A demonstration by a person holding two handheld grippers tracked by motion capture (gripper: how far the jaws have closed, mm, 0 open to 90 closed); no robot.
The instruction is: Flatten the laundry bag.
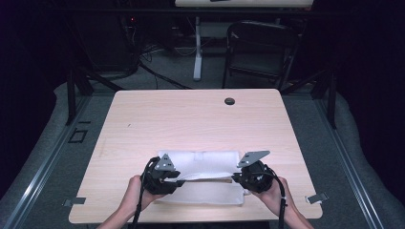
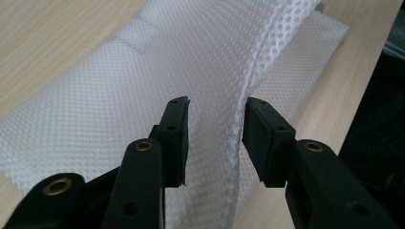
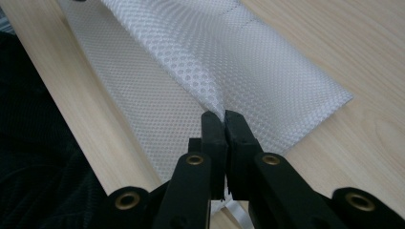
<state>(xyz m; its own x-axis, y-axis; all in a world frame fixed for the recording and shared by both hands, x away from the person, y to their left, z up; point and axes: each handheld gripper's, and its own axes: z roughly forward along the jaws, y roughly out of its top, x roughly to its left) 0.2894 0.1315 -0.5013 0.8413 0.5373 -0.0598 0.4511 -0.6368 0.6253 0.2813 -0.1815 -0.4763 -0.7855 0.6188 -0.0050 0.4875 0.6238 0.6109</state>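
The left gripper (image 1: 177, 177) sits at the left end of the white mesh (image 1: 205, 164), which lies on the near part of the table (image 1: 191, 119) between the two hands. In the left gripper view its jaws stand partly apart, with a raised fold of the mesh (image 2: 224, 95) running up between them; the fold's edge lies close to the right-hand pad, but neither pad presses on it. The cloth spreads flat on the wood to either side.

The right gripper (image 1: 237, 177) is at the mesh's right end. In the right gripper view (image 3: 223, 117) its jaws are pinched together on a gathered ridge of the mesh (image 3: 210, 81), which rises from the tips and fans out over the table.
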